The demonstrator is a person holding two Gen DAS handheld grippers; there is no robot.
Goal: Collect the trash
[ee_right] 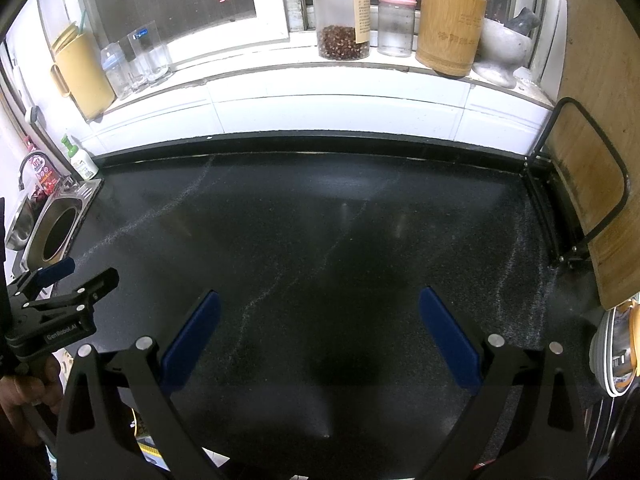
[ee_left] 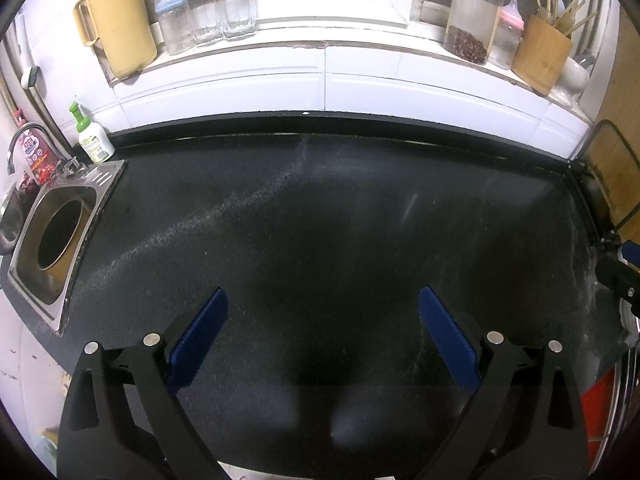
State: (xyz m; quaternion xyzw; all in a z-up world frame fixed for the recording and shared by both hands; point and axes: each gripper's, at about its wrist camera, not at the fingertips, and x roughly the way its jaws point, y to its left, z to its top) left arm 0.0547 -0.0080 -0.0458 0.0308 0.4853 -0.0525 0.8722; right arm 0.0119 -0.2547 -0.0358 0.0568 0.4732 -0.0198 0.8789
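My left gripper [ee_left: 323, 296] is open and empty, held above the near part of a dark speckled countertop [ee_left: 320, 208]. My right gripper [ee_right: 319, 298] is open and empty above the same countertop [ee_right: 320, 220]. The left gripper also shows in the right wrist view [ee_right: 86, 274] at the far left, open, with a hand under it. No piece of trash shows on the counter in either view. A round opening in a steel sink insert [ee_left: 60, 236] lies at the left; it also shows in the right wrist view [ee_right: 59, 234].
A windowsill holds a yellow jug [ee_left: 120, 20], baby bottles, glasses, a jar of beans [ee_left: 472, 20] and a bamboo utensil holder [ee_right: 450, 28]. A soap bottle [ee_left: 94, 138] and faucet [ee_left: 24, 140] stand by the sink. A cutting board in a rack [ee_right: 588, 184] leans at right.
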